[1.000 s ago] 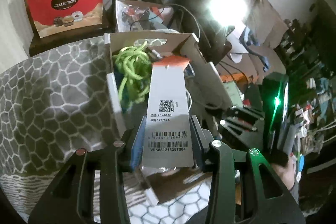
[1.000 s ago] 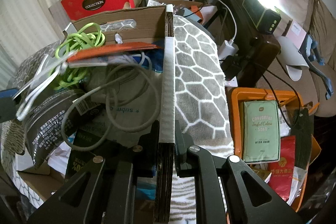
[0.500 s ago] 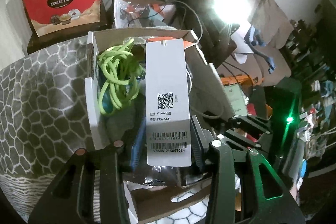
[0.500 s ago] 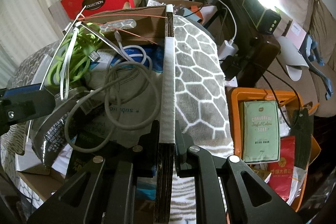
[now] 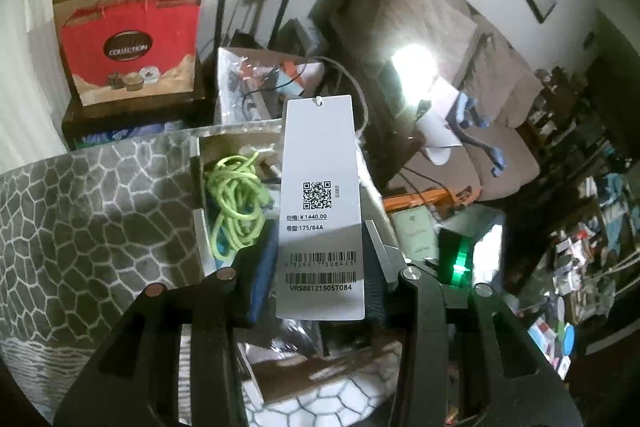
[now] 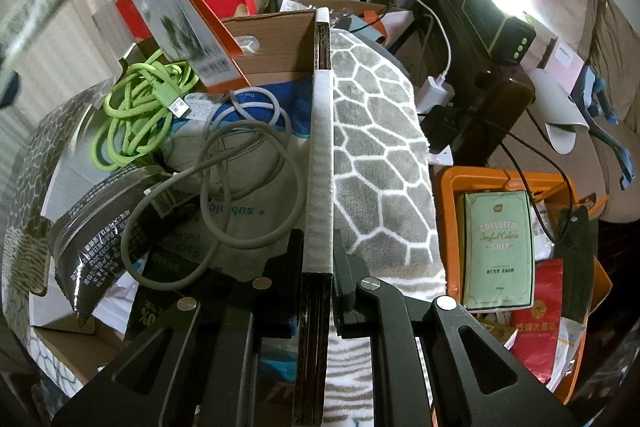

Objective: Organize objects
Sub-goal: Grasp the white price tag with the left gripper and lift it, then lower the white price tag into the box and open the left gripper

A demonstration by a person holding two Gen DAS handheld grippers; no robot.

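The left gripper (image 5: 320,259) is clamped on a white hang tag (image 5: 320,203), pinching its lower part from both sides; the tag stands upright and raised above the cardboard box (image 5: 198,187), with a QR code, a price line and 2 barcodes facing the camera. In the right wrist view the same tag (image 6: 180,23) shows tilted at upper left, over the box's far corner, with an orange sheet behind its white face (print there is blurred).

The right gripper (image 6: 318,267) is closed on the box's near wall (image 6: 320,155), 1 finger inside the box and 1 outside, gripping the white-taped cardboard edge.

Inside the box: a tangled green cable (image 6: 136,115) at the far left, also seen in the left wrist view (image 5: 236,195); a grey cable (image 6: 240,187) looped over a pale bag printed in blue; a dark round container (image 6: 96,231) with white text lying at the near left. The box sits on a grey blanket with a white honeycomb pattern (image 6: 380,155).

To the right of the blanket is an orange bin (image 6: 452,179) holding a green pack (image 6: 498,247) and a red packet (image 6: 536,327). A red gift box (image 5: 128,55) marked COLLECTION stands behind the box, well apart from it.
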